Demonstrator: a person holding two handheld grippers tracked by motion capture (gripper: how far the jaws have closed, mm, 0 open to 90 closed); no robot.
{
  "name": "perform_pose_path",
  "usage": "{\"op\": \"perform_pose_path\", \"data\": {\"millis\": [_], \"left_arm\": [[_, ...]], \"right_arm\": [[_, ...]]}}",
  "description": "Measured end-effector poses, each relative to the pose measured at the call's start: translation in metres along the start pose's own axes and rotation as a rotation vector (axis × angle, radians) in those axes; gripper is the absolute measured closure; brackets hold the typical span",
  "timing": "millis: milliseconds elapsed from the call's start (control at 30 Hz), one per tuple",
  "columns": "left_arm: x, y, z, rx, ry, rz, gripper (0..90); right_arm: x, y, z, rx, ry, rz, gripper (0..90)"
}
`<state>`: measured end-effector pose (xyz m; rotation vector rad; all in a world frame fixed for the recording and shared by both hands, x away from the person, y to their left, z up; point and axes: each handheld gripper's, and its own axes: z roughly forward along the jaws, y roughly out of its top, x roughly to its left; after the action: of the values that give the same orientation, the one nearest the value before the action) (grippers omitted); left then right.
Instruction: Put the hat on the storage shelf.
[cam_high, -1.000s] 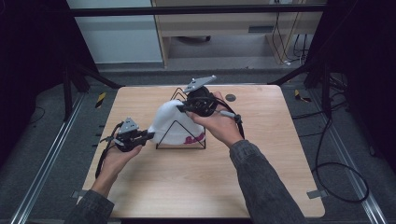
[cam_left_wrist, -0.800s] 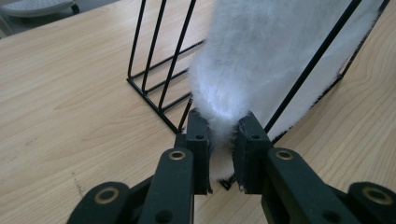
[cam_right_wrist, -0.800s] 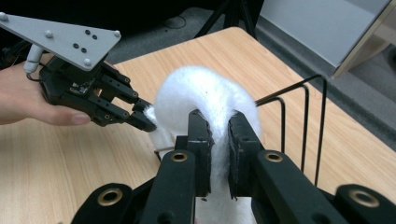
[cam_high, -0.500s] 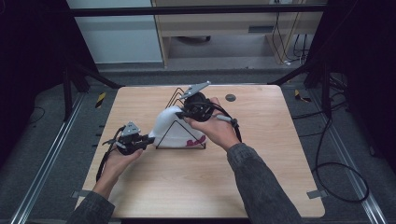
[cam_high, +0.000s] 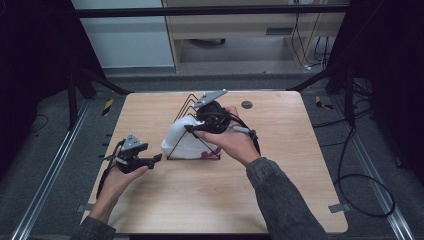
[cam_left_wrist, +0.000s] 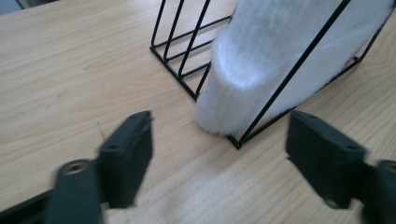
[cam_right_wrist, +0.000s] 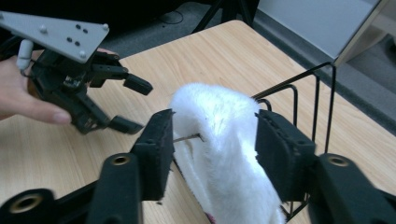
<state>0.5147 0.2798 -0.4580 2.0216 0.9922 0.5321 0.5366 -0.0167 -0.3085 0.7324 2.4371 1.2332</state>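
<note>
Resting low over the wooden table (cam_high: 165, 200), the left gripper (cam_high: 156, 159) sits at the left, jaws spread wide and empty, pointed at the wire rack (cam_high: 186, 107) just beside it. White fluffy slipper (cam_high: 180, 140) stands tilted in the rack, its toe end poking out the near-left side. Right gripper (cam_right_wrist: 212, 147) straddles the slipper's top, jaws apart on either side, contact uncertain.

The black wire rack (cam_high: 192, 131) with the white fluffy slipper (cam_high: 181, 140) stands in the middle of the table (cam_high: 280, 165) and blocks the way there. The near part, the right side and the far left corner of the table are open wood.
</note>
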Motion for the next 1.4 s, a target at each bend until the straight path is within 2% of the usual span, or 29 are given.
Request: {"op": "perform_pose_path", "data": {"millis": [67,167,367,433,500,567,767,900,1167,1400], "left_arm": [[-0.002,-0.003,-0.002,0.008,0.010,-0.003,12.4],[-0.005,-0.009,-0.002,0.009,0.015,-0.018,8.4],[-0.010,-0.024,0.004,0.047,0.024,-0.025,8.1],[-0.010,-0.026,0.005,0.070,0.032,-0.001,7.4],[-0.009,-0.028,0.004,0.066,0.031,-0.017,6.9],[-0.008,-0.031,0.003,0.073,0.025,-0.015,5.9],[-0.005,-0.041,0.004,0.097,0.044,-0.032,5.4],[-0.004,-0.046,0.006,0.115,0.045,-0.035,5.4],[-0.004,-0.050,0.011,0.153,0.063,-0.036,5.2],[-0.004,-0.053,0.011,0.139,0.048,-0.036,3.2]], "right_arm": [[0.001,0.001,-0.003,-0.006,-0.008,-0.003,41.2],[0.003,0.003,-0.007,-0.018,-0.019,-0.001,35.1],[0.005,0.003,-0.016,-0.026,-0.059,0.004,26.0],[0.005,0.002,-0.019,-0.023,-0.071,0.013,22.6],[0.005,0.002,-0.022,-0.020,-0.081,0.019,19.9],[0.004,0.001,-0.026,-0.027,-0.091,0.026,17.5],[0.000,-0.003,-0.039,-0.048,-0.118,0.029,9.6],[-0.003,-0.009,-0.050,-0.058,-0.136,0.025,7.8],[-0.014,-0.030,-0.073,-0.079,-0.183,0.051,7.1],[-0.026,-0.061,-0.092,-0.085,-0.248,0.098,10.6]]}}
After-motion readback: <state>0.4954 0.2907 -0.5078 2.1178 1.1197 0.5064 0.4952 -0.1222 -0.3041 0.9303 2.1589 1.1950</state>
